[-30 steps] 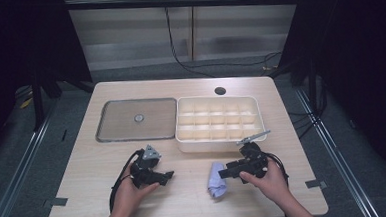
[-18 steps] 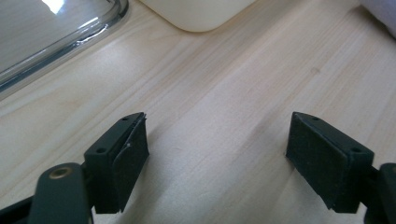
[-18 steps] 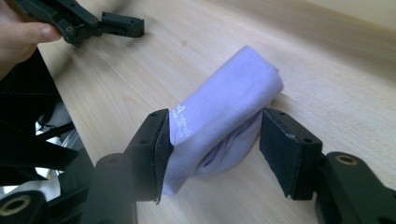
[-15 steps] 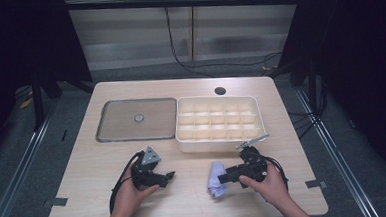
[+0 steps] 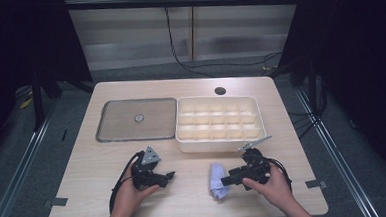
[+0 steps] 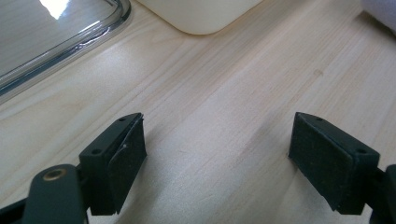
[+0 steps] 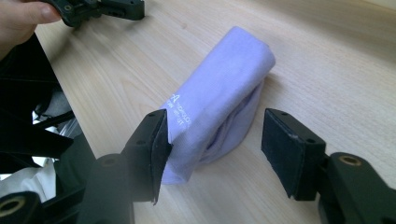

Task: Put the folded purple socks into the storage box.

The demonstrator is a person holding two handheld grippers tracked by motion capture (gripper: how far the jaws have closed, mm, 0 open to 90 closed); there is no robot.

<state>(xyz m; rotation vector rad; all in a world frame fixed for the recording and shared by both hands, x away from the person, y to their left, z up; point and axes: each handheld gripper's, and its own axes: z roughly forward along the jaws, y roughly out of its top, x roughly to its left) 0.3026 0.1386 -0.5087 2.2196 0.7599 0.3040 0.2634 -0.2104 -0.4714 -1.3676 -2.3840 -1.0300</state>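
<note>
Between the right gripper's (image 7: 212,149) spread jaws lies a lilac cloth (image 7: 219,102), apparently unpinched.

Small unreadable print on lilac cloth (image 7: 219,107)

The cloth's (image 7: 219,98) near end sits behind the right gripper's (image 7: 215,154) one jaw. Its small white print is unreadable. The left gripper view crops the tray (image 6: 60,32), the box (image 6: 201,14) and the cloth at its edges.
</note>
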